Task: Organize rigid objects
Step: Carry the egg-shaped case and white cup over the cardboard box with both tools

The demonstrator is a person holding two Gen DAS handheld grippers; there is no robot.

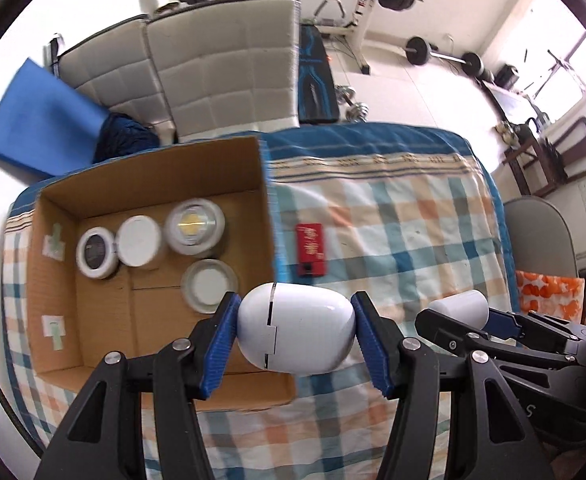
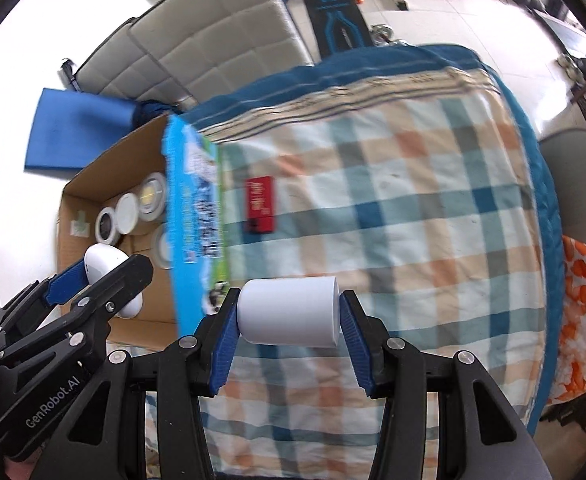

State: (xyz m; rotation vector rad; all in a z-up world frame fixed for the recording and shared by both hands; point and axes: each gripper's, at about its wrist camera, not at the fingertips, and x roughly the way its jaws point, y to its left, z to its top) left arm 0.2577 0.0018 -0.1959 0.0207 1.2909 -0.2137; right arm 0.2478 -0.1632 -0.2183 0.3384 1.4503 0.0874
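My left gripper [image 1: 295,330] is shut on a white egg-shaped case [image 1: 295,328] and holds it above the near right corner of an open cardboard box [image 1: 93,320]. The box holds several round jars and lids [image 1: 195,226]. My right gripper [image 2: 289,316] is shut on a white cylinder [image 2: 289,312], held above the checked cloth to the right of the box [image 2: 93,176]. The right gripper shows in the left wrist view [image 1: 459,308], and the left gripper with its case shows in the right wrist view [image 2: 107,276]. A red flat box [image 1: 311,250] lies on the cloth [image 2: 260,204].
The checked cloth [image 1: 413,240] covers a table. A grey padded bench [image 1: 221,68] and a blue mat [image 1: 41,120] stand behind the box. A grey chair [image 1: 541,236] with an orange patterned bag [image 1: 549,292] is at the right. Barbells stand along the back wall.
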